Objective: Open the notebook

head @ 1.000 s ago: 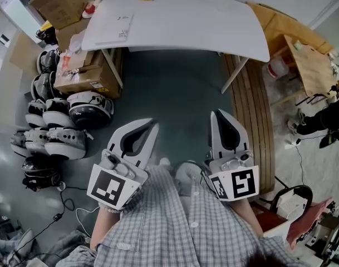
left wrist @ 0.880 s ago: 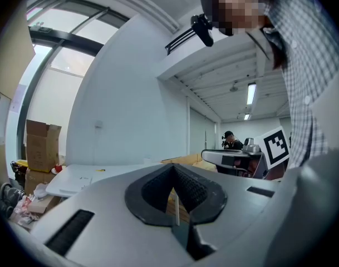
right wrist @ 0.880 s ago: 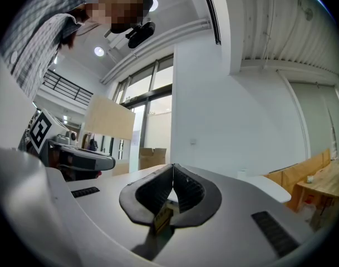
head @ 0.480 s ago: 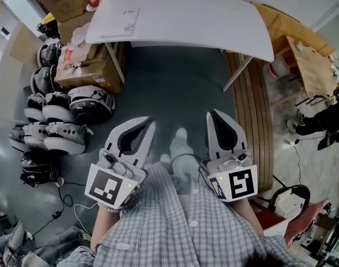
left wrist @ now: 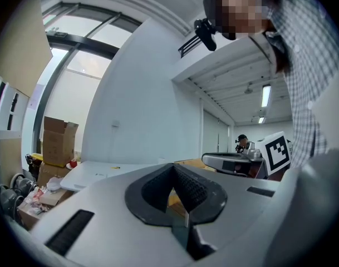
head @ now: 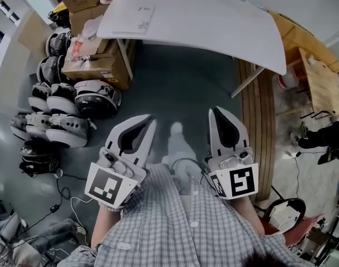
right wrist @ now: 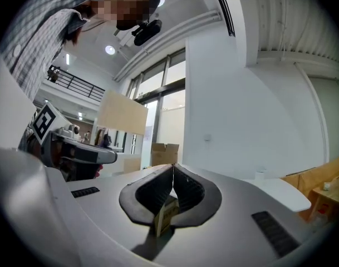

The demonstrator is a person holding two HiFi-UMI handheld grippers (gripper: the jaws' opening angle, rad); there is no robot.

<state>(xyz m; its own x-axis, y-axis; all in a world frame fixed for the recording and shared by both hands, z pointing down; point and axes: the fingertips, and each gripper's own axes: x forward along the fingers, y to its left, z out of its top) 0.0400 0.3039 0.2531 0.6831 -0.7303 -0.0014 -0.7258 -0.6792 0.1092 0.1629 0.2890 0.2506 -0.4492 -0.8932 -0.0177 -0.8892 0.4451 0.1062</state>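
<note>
My left gripper [head: 152, 119] is closed, its jaws meeting tip to tip with nothing gripped, and my right gripper [head: 214, 110] is the same, shut and empty. I hold both low in front of my checked shirt [head: 175, 221], side by side but apart, pointing out over the grey floor [head: 180, 88] towards the white table [head: 214, 21]. The notebook [head: 143, 16] lies flat on the table's left part, well apart from both grippers. Cardboard boxes [head: 97, 65] stand under that end of the table, with a heap of round black-and-white gear [head: 63, 127] beside them on the floor.
</note>
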